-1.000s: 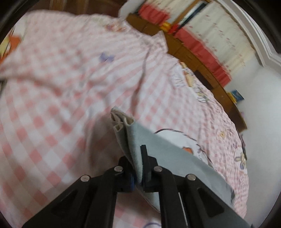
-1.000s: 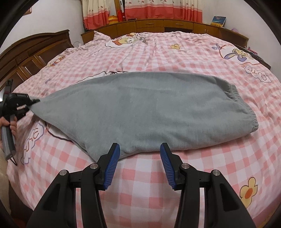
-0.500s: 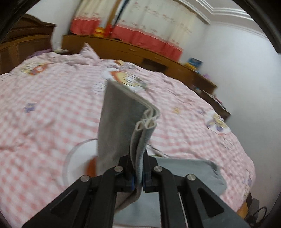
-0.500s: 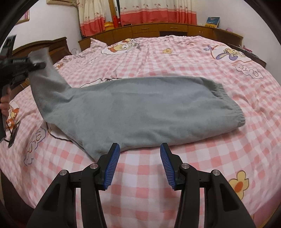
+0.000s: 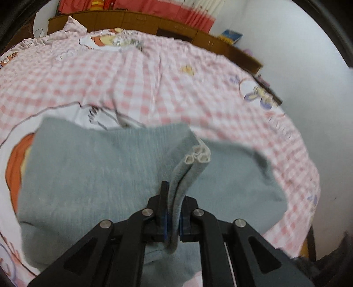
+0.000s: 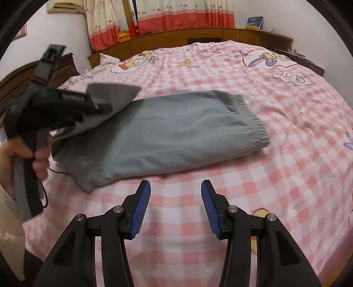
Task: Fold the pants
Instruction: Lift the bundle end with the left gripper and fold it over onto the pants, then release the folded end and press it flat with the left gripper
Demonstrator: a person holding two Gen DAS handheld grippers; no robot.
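- Nearest the right wrist camera, the right gripper [image 6: 175,204] hangs with its blue pads parted and nothing between them, over bare pink-checked bedspread [image 6: 275,176] just short of the garment.
- Just beyond, the grey pants [image 6: 176,136] lie across the middle of the bed, their elastic waistband [image 6: 251,119] at the right end, the leg end lifted at the left.
- At that left end a hand [image 6: 28,154] works the left gripper [image 5: 174,218], clamped tight on the doubled leg hems [image 5: 196,159] — seen from its own wrist camera, the cuffs stand up between the pads above the flat part of the pants.
- The cloth looks soft, thick and light; it sags wherever it is unsupported, so it should drape over itself rather than hold a crease, and both layers need pinching together at the hem or one may slip free.
- A sound second hold would be the near corner of the fold — or the waistband, where the gathered elastic gives bulk to bite.
- Farthest off, a wooden cabinet [image 6: 198,37] and red-trimmed curtains [image 6: 176,13] line the wall.
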